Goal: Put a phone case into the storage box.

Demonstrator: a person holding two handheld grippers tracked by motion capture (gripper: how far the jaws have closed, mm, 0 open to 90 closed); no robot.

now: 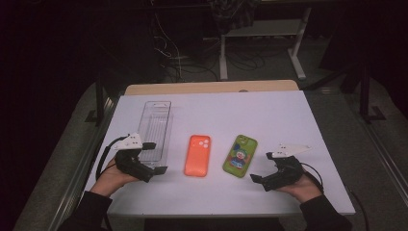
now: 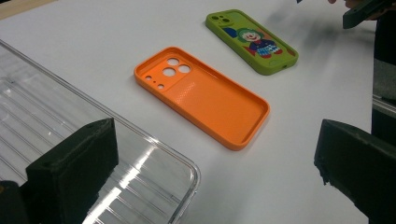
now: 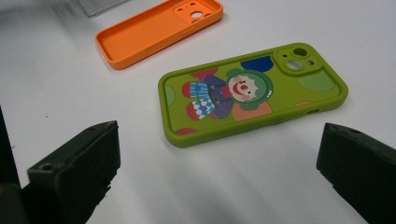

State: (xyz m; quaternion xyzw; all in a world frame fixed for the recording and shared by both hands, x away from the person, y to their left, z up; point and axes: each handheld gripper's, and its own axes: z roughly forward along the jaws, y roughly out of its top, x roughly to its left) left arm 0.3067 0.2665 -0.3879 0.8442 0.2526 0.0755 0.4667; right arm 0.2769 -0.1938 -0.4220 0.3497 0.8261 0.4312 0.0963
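White counter [image 1: 269, 115] under my rig: the orange phone case [image 1: 197, 155] lies hollow side up at centre, the green clown case [image 1: 240, 156] just right of it, apart. My left gripper [image 1: 153, 158] spreads empty fingers over the clear tray's [image 1: 156, 120] near corner; my right gripper [image 1: 262, 168], fingers wide, faces the green case.

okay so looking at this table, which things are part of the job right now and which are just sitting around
In the job:
orange phone case
green clown phone case
clear plastic tray
left claw, open
right claw, open

Lying about:
cables on the floor
white desk frame behind the table
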